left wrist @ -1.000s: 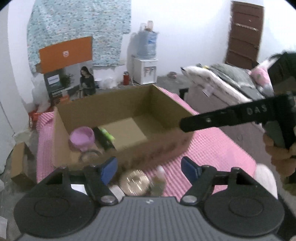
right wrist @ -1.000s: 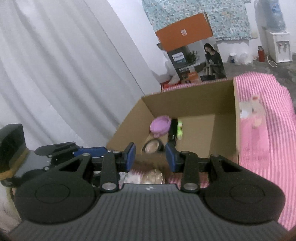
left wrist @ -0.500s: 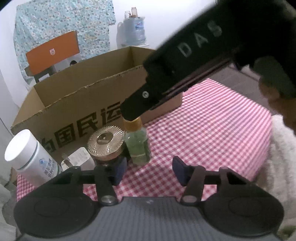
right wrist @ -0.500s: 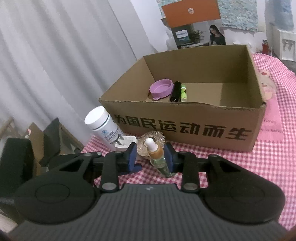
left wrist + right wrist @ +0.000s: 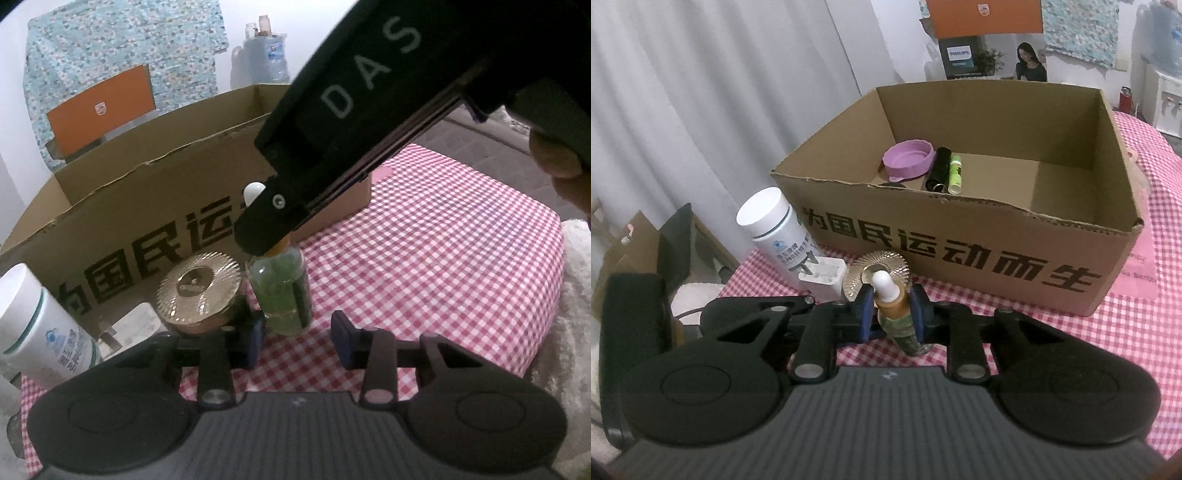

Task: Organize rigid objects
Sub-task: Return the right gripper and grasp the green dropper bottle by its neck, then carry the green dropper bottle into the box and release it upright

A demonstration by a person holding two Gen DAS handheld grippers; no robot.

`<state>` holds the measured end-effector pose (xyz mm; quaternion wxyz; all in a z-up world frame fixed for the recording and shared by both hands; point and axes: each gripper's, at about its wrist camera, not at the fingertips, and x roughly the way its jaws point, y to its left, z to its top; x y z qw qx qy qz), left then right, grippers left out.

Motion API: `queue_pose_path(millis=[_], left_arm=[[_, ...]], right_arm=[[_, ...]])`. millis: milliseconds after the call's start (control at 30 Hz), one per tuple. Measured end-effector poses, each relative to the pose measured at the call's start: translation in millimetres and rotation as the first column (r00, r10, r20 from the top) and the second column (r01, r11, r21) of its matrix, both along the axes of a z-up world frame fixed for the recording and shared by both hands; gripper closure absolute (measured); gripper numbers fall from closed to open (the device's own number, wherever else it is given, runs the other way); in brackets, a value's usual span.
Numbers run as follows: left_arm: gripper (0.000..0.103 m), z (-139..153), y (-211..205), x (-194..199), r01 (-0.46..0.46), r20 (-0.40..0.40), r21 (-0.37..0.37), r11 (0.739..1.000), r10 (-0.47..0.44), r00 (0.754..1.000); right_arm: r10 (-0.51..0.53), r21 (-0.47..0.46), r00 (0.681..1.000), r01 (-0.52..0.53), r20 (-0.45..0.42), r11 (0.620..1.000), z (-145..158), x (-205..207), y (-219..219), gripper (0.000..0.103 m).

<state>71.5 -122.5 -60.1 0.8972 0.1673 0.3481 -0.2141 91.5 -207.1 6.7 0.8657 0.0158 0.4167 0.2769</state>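
Right claw [image 5: 892,314], its jaws just closing, pinches the dropper bottle [image 5: 899,317] upright on the bench [image 5: 424,258], at 6 o'clock from the cardboard box [image 5: 960,254]. Left claw [image 5: 297,341], also just closing, stands spread with nothing between its pads. Risk: the high neck grip may swing the bottle into the gold-lidded jar [image 5: 199,288] at 9 o'clock.

Dim, soft indoor light; fisheye-warped, blurred edges.
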Motion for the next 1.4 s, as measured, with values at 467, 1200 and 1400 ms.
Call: queue_pose_path(millis=[467,1200,1400], left_arm=[[0.066,-7.4,-13.2,8.6,0.023,0.032,0.037,0.999,-0.024,0.999],[0.067,31.7,-13.2,-12.9,0.031,0.128,0.036,0.999,-0.036,0.991],[0.067,77.3,-0.6,-5.6,-0.004,0.181,-0.008,1.0,0.005,0.983]], right_arm=[[-0.026,-0.016,1.0,0.026,-0.007,1.0,1.4,-3.2,-11.0,0.081],[-0.012,-0.046,0.999,0.014,0.049,0.999,34.0,-16.8,-4.2,0.082],[0.043,-0.026,0.989,-0.04,0.142,0.999,88.4,-14.8,0.8,0.083]])
